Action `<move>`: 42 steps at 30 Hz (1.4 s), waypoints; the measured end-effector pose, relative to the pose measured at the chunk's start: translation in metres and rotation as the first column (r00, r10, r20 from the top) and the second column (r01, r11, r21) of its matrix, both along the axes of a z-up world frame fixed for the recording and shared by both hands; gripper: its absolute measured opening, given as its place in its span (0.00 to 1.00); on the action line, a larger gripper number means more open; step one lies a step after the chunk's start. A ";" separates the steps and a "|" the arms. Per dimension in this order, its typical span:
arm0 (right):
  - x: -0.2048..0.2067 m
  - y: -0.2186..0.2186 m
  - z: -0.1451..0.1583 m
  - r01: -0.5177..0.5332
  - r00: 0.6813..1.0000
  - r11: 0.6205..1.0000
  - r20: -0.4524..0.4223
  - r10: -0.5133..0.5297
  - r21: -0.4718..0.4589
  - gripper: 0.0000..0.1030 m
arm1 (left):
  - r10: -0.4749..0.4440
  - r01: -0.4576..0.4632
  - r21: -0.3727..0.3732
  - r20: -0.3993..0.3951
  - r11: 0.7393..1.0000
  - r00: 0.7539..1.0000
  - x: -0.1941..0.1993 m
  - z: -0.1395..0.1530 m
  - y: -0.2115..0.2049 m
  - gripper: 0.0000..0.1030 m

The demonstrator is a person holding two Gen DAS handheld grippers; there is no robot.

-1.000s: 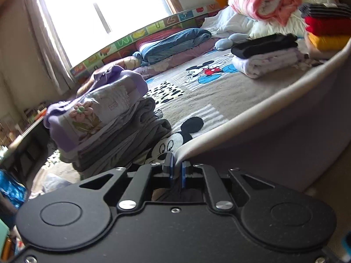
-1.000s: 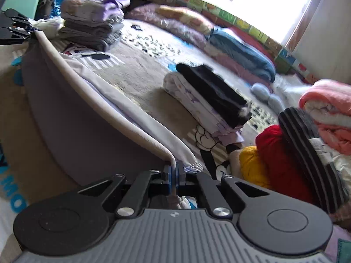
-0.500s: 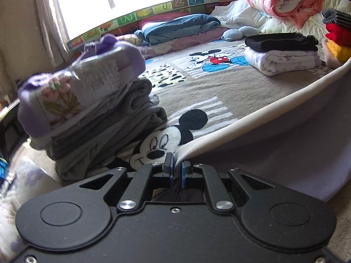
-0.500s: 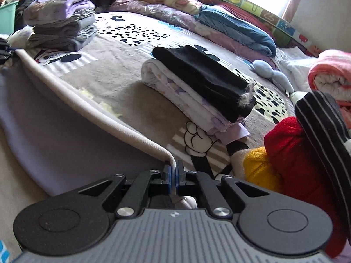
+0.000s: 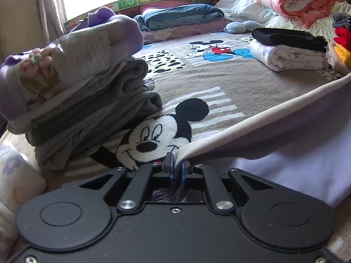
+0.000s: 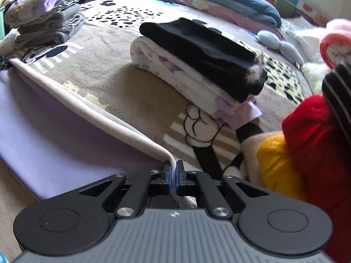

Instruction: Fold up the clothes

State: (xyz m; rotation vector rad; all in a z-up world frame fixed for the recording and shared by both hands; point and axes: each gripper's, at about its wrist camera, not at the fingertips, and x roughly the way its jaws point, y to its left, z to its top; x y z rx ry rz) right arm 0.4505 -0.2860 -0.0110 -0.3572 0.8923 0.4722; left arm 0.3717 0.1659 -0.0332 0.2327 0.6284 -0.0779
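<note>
A pale lavender garment (image 5: 285, 149) with a white hem band is stretched between my two grippers, low over the Mickey Mouse blanket (image 5: 219, 83). My left gripper (image 5: 177, 168) is shut on one end of the hem. My right gripper (image 6: 173, 173) is shut on the other end of the hem, and the garment (image 6: 54, 135) runs off to the left in its view. The cloth hangs down toward the blanket (image 6: 109, 50) in front of me.
A folded grey and purple stack (image 5: 72, 87) sits close on the left, also seen far left in the right wrist view (image 6: 43, 19). A black-on-white folded stack (image 6: 197, 61) lies mid-bed (image 5: 289, 50). Red and yellow folded items (image 6: 307, 144) crowd the right. Pillows and quilts line the far side.
Both grippers have come down and forward over the bed with the garment held between them. The hem now sits much lower, near the blanket, and the folded stacks look closer.
</note>
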 end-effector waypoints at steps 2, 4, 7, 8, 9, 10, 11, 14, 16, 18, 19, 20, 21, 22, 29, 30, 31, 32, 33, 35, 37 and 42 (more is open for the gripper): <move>0.004 -0.001 -0.003 0.030 0.999 0.999 -0.018 -0.030 0.011 0.06 | 0.008 -0.008 -0.002 -0.002 1.000 1.000 0.001 -0.001 -0.001 0.06; 0.009 -0.002 -0.008 0.067 0.997 0.998 -0.029 -0.067 0.015 0.09 | 0.024 -0.024 -0.023 -0.007 0.999 1.000 0.004 -0.004 0.000 0.08; 0.015 -0.005 -0.014 0.147 0.989 0.989 -0.021 -0.147 0.012 0.34 | 0.045 -0.046 -0.067 -0.017 0.997 0.999 0.007 -0.005 0.004 0.15; 0.015 -0.008 -0.012 0.180 0.984 0.984 -0.007 -0.180 0.019 0.41 | 0.051 -0.053 -0.098 -0.019 0.994 0.999 0.007 -0.003 0.008 0.17; 0.014 -0.012 -0.011 0.212 0.977 0.977 0.007 -0.212 0.027 0.41 | 0.054 -0.056 -0.120 -0.020 0.991 0.998 0.007 -0.002 0.010 0.19; 0.013 -0.016 -0.009 0.241 0.970 0.970 0.021 -0.242 0.041 0.41 | 0.051 -0.053 -0.132 -0.019 0.990 0.999 0.005 0.000 0.011 0.24; 0.010 -0.022 -0.005 0.265 0.963 0.962 0.036 -0.268 0.065 0.42 | 0.051 -0.053 -0.139 -0.017 0.989 0.999 0.004 0.001 0.012 0.29; -0.007 -0.036 0.004 0.312 0.944 0.941 0.068 -0.323 0.129 0.42 | 0.065 -0.065 -0.151 -0.001 0.986 0.998 0.001 0.006 0.012 0.60; -0.022 -0.041 0.007 0.326 0.936 0.930 0.081 -0.343 0.168 0.42 | 0.085 -0.082 -0.164 0.015 0.983 0.996 -0.003 0.011 0.016 0.62; -0.038 -0.046 0.011 0.339 0.927 0.918 0.094 -0.363 0.206 0.41 | 0.088 -0.081 -0.179 0.029 0.981 0.996 -0.009 0.017 0.018 0.61; -0.046 -0.046 0.010 0.331 0.926 0.919 0.111 -0.360 0.216 0.40 | 0.089 -0.081 -0.186 0.036 0.979 0.995 -0.012 0.020 0.019 0.61; -0.054 -0.041 0.007 0.301 0.931 0.930 0.147 -0.335 0.213 0.37 | 0.083 -0.073 -0.191 0.044 0.979 0.996 -0.015 0.023 0.019 0.61; -0.061 -0.037 0.003 0.271 0.933 0.940 0.182 -0.309 0.208 0.35 | 0.069 -0.058 -0.189 0.054 0.980 0.996 -0.019 0.026 0.017 0.60; -0.069 -0.033 -0.001 0.241 0.934 0.949 0.217 -0.283 0.202 0.29 | 0.050 -0.037 -0.184 0.063 0.982 0.997 -0.022 0.029 0.014 0.57; -0.039 -0.032 -0.046 0.303 0.937 0.936 0.122 -0.327 0.182 0.36 | -0.053 0.052 -0.059 -0.014 0.997 0.999 -0.015 0.006 -0.016 0.52; -0.037 -0.035 -0.048 0.314 0.935 0.929 0.107 -0.338 0.197 0.38 | -0.035 0.035 -0.030 -0.030 0.999 0.999 -0.012 -0.002 -0.017 0.50; -0.037 -0.035 -0.048 0.319 0.933 0.926 0.107 -0.345 0.200 0.39 | -0.026 0.026 -0.019 -0.037 0.999 0.999 -0.011 -0.007 -0.017 0.49; -0.039 -0.034 -0.047 0.320 0.931 0.926 0.112 -0.346 0.198 0.39 | -0.024 0.023 -0.029 -0.027 0.999 0.999 -0.012 -0.005 -0.016 0.49; -0.042 -0.034 -0.045 0.324 0.929 0.925 0.121 -0.351 0.198 0.39 | -0.017 0.016 -0.035 -0.013 0.999 1.000 -0.014 -0.001 -0.015 0.49; -0.052 -0.035 -0.039 0.336 0.915 0.917 0.154 -0.372 0.215 0.39 | 0.009 -0.007 -0.051 0.027 0.999 1.000 -0.020 0.010 -0.010 0.49; -0.065 -0.035 -0.028 0.336 0.901 0.909 0.199 -0.387 0.247 0.39 | 0.038 -0.034 -0.062 0.060 0.997 0.997 -0.030 0.021 -0.003 0.49; -0.094 -0.012 -0.007 0.229 0.920 0.937 0.256 -0.297 0.265 0.39 | 0.136 -0.119 -0.163 0.096 0.980 0.986 -0.063 0.039 0.018 0.46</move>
